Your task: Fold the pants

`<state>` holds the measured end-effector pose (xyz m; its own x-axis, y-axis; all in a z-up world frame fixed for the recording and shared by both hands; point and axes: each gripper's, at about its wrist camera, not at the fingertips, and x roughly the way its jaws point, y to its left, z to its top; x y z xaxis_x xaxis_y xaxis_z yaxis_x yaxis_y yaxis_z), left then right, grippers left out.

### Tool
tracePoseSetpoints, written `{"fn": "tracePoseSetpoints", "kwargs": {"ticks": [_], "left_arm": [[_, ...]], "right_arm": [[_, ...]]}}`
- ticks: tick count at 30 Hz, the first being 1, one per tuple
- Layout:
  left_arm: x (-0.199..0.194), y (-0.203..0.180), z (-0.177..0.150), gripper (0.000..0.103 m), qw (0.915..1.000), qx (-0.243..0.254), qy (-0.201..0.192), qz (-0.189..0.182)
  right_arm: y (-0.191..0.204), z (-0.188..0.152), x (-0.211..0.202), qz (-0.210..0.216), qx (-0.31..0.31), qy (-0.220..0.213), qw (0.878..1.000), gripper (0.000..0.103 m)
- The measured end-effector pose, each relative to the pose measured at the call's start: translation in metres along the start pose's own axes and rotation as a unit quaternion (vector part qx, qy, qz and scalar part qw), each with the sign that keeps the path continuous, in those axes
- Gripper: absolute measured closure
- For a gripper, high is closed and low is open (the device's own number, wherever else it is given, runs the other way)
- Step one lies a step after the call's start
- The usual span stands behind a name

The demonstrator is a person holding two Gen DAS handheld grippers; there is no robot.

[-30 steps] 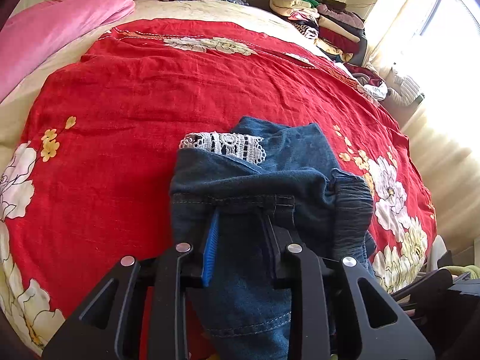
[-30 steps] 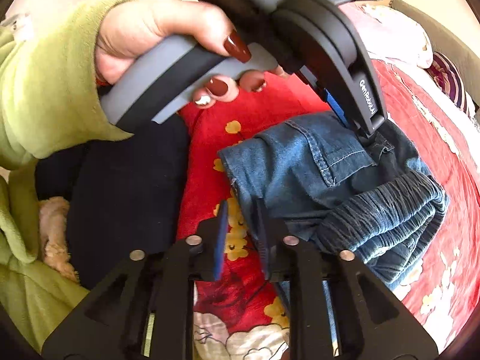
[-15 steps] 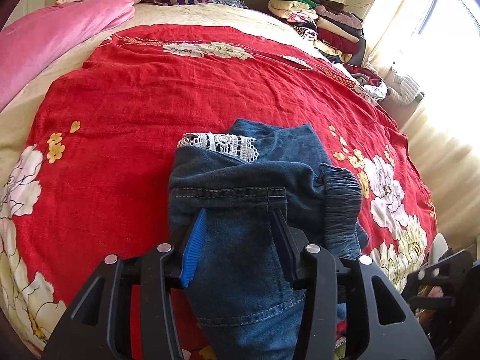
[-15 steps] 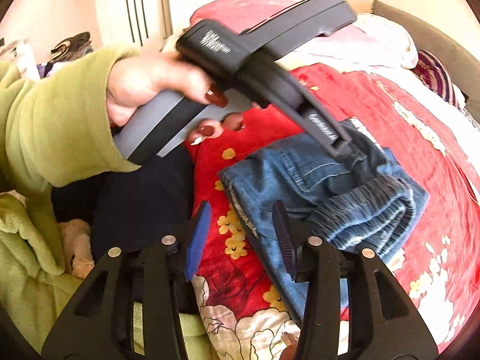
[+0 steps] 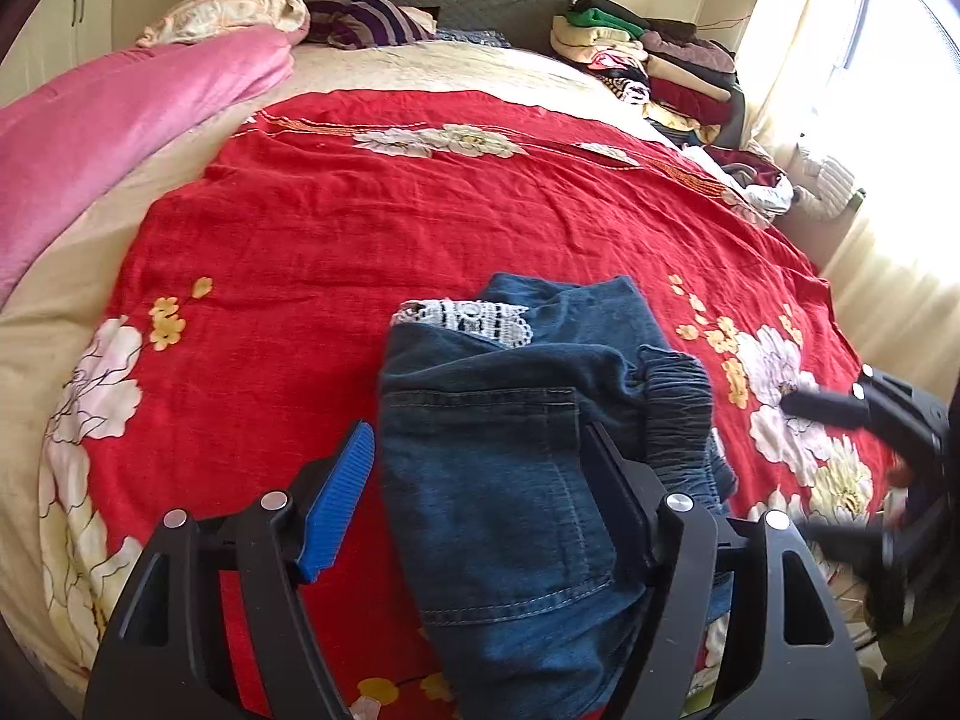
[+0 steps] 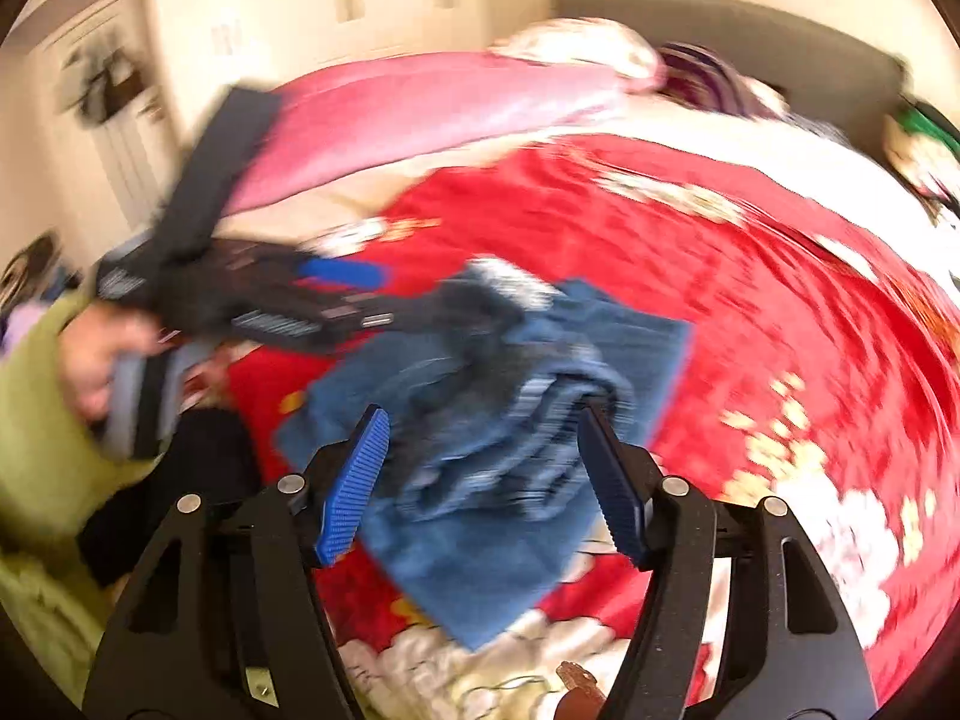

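The blue denim pants (image 5: pixel 510 450) lie folded in a compact bundle on the red flowered bedspread (image 5: pixel 360 228), with a white lace trim showing at the far edge and an elastic waistband on the right. My left gripper (image 5: pixel 480 480) is open, its fingers apart on either side of the bundle and holding nothing. My right gripper (image 6: pixel 480 462) is also open and empty, just above the near edge of the pants (image 6: pixel 528 384). The right wrist view is motion-blurred. The left gripper also shows there at the left (image 6: pixel 252 300), and the right gripper shows at the right edge of the left wrist view (image 5: pixel 840 411).
A pink quilt (image 5: pixel 120 120) lies along the left of the bed, with pillows at the headboard. A stack of folded clothes (image 5: pixel 648 66) sits at the far right corner near a bright window. A dark garment (image 6: pixel 180 480) and a green sleeve lie at the near left.
Both grippers have opened and let go of the pants. The left one has pulled back slightly. The right one has swung right and up, facing across the bed.
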<state>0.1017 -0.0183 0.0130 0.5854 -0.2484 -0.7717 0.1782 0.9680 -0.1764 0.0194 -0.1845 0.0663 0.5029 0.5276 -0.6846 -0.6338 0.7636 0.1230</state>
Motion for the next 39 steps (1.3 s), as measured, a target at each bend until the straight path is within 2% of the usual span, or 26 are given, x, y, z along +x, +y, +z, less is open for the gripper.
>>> {"fn": "tracePoseSetpoints", "kwargs": {"ticks": [5,11,15,20,29,31,32,33,34,39], "left_arm": [[0.004,0.007,-0.007,0.033,0.9999,-0.012,0.005,0.005],[0.017,0.020,-0.020,0.033,0.9989,-0.042,0.020,-0.005],[0.024,0.028,-0.027,0.033,0.9970,-0.068,0.030,-0.023],[0.030,0.028,-0.031,0.033,0.9965,-0.073,0.030,-0.026],[0.040,0.022,-0.028,0.034,0.9955,-0.080,0.028,-0.043],[0.042,0.018,-0.026,0.037,0.9956,-0.075,0.030,-0.047],[0.044,0.016,-0.024,0.045,0.9955,-0.073,0.032,-0.051],[0.045,0.014,-0.023,0.050,0.9955,-0.072,0.032,-0.053],[0.045,0.011,-0.022,0.052,0.9959,-0.067,0.032,-0.051],[0.034,0.004,-0.013,0.068,0.9973,-0.048,0.023,-0.051]], "right_arm": [[-0.033,-0.008,0.015,-0.026,0.092,0.019,0.995,0.045],[-0.050,-0.020,0.034,-0.029,0.136,0.046,0.989,0.045],[-0.060,-0.025,0.051,-0.008,0.172,0.062,0.983,0.045],[-0.071,-0.032,0.066,0.026,0.210,0.083,0.974,0.045],[-0.067,-0.030,0.083,0.048,0.195,0.087,0.976,0.045],[-0.064,-0.029,0.086,0.049,0.188,0.086,0.977,0.048],[-0.063,-0.028,0.085,0.051,0.184,0.086,0.978,0.056],[-0.062,-0.027,0.086,0.059,0.180,0.084,0.978,0.069],[-0.060,-0.026,0.087,0.068,0.177,0.084,0.978,0.073],[-0.049,-0.016,0.080,0.061,0.155,0.070,0.984,0.084]]}}
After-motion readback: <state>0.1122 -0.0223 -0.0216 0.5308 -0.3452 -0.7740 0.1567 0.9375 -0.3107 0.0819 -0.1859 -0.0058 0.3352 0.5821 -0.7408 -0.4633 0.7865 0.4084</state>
